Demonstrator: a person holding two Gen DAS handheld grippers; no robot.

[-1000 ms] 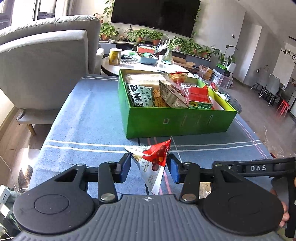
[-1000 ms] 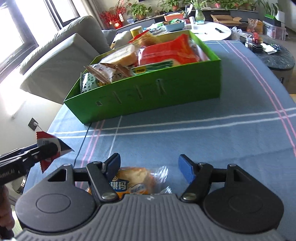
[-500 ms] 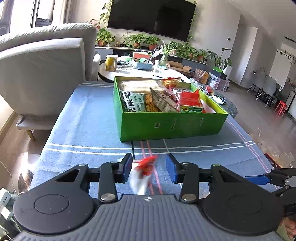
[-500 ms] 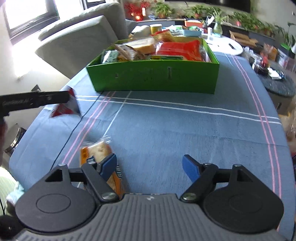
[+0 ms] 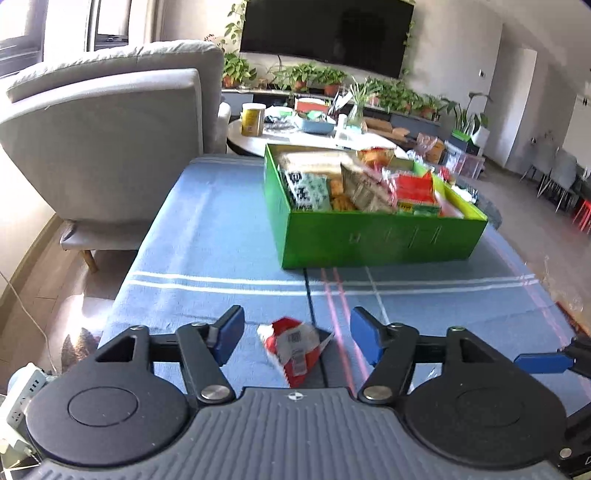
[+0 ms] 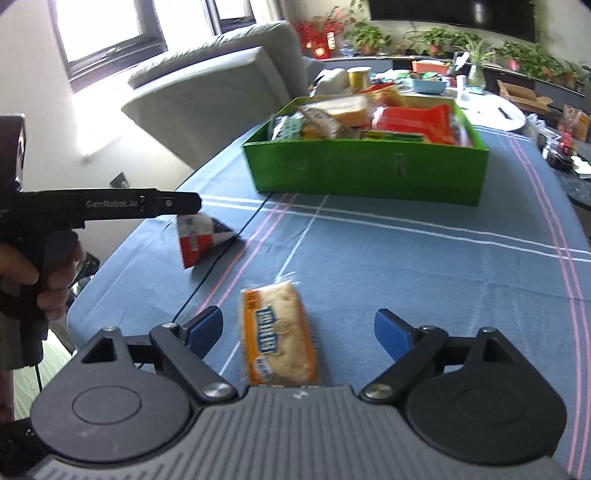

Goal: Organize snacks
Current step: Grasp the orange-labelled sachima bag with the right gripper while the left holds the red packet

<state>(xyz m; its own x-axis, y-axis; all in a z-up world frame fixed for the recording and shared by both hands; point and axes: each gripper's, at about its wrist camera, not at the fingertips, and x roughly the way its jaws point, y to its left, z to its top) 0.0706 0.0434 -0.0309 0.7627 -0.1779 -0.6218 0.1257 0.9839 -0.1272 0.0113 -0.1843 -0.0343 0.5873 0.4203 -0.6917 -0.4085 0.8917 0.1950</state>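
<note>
On the blue striped cloth (image 5: pixel 207 236) we see two loose snacks: a red packet (image 5: pixel 293 349) between the blue pads of our left gripper (image 5: pixel 295 338), touched by neither, and a wrapped bun (image 6: pixel 279 334) between the pads of our right gripper (image 6: pixel 299 332), likewise untouched. Both sets of jaws are opening; no pad presses on a snack. At 12 o'clock from the left gripper stands one green box (image 5: pixel 369 242), crammed with packets; from the right gripper it sits at 1 o'clock. Nothing lies between the loose snacks and the box. In the right wrist view the red packet lies at 10 o'clock from the bun, just under the left gripper's tip, with a hand (image 6: pixel 48 280) on that gripper's handle. One grey armchair (image 5: pixel 110 140) stands at 10 o'clock, one round table (image 5: pixel 288 138) behind the box, potted plants and one dark television (image 5: pixel 325 33) along the far wall.
</note>
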